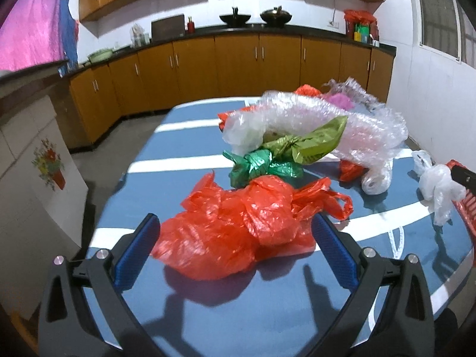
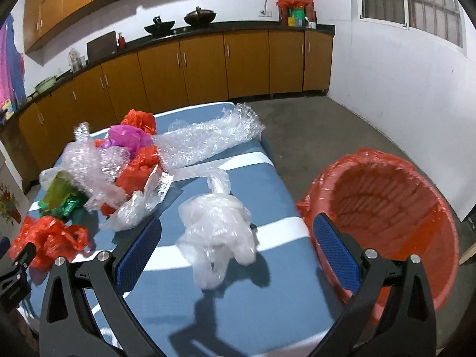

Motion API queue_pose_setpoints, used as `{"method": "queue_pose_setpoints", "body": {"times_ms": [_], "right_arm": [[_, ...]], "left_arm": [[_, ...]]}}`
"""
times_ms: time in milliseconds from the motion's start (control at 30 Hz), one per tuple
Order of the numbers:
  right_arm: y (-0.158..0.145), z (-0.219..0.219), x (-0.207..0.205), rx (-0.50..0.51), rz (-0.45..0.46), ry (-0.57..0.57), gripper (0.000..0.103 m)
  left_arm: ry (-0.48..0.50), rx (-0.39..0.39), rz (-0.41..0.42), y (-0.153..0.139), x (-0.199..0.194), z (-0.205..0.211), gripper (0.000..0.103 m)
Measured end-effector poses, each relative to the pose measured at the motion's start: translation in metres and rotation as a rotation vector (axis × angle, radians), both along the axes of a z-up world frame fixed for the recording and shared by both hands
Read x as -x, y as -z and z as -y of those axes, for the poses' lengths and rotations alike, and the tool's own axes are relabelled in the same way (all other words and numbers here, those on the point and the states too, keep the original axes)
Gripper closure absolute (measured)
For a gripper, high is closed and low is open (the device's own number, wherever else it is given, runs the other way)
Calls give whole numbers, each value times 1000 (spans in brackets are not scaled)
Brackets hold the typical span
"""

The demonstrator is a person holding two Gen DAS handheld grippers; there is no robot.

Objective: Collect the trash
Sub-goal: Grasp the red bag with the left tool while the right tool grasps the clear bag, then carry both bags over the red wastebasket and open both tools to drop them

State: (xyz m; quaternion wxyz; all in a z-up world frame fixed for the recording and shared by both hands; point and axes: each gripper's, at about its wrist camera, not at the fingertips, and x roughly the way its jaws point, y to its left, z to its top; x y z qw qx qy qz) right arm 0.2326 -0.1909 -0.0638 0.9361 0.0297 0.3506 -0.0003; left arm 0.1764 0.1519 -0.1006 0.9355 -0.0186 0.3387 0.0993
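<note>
A crumpled red plastic bag (image 1: pixel 238 229) lies on the blue striped table (image 1: pixel 208 312), between the spread fingers of my open left gripper (image 1: pixel 235 229). Behind it sit a green bag (image 1: pixel 261 166), an olive bag (image 1: pixel 315 142) and bubble wrap (image 1: pixel 342 122). In the right wrist view a clear plastic bag (image 2: pixel 217 232) lies on the table (image 2: pixel 267 312) between the fingers of my open right gripper (image 2: pixel 236 232). A red basket lined with a red bag (image 2: pixel 395 229) stands just off the table's right edge. The red bag (image 2: pixel 50 241) shows at far left.
More trash is piled mid-table: bubble wrap (image 2: pixel 208 139), red bags (image 2: pixel 139 163), a pink bag (image 2: pixel 128 136), foil wrapper (image 2: pixel 160 184). Wooden kitchen cabinets (image 1: pixel 238 65) line the back wall. Grey floor (image 2: pixel 327 125) lies beyond the table.
</note>
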Motion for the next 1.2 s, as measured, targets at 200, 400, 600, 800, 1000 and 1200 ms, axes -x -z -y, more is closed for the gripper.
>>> {"method": "queue_pose_setpoints", "body": {"times_ms": [200,400,600,800,1000,1200], "right_arm": [[17,-9,-24,3,-68,-19,17],[28,-11,-32,-5,-116,-28,36],[34,-15,-27,2,-125,-38,46],[31,-17,-25,-1,-117,-55,52],[29,-16,-17,-10,-114,-67,56],[18,-11,-2,-34,-95,-79,56]], "left_arm": [[17,27,-30,11,-22,0,6],[46,76,-66,20,-34,-1,19],[76,99,-74,22,-38,2,29],[99,127,-64,20,-37,5,57],[114,134,-43,16,-29,8,77],[109,150,-19,7,-14,6,80]]}}
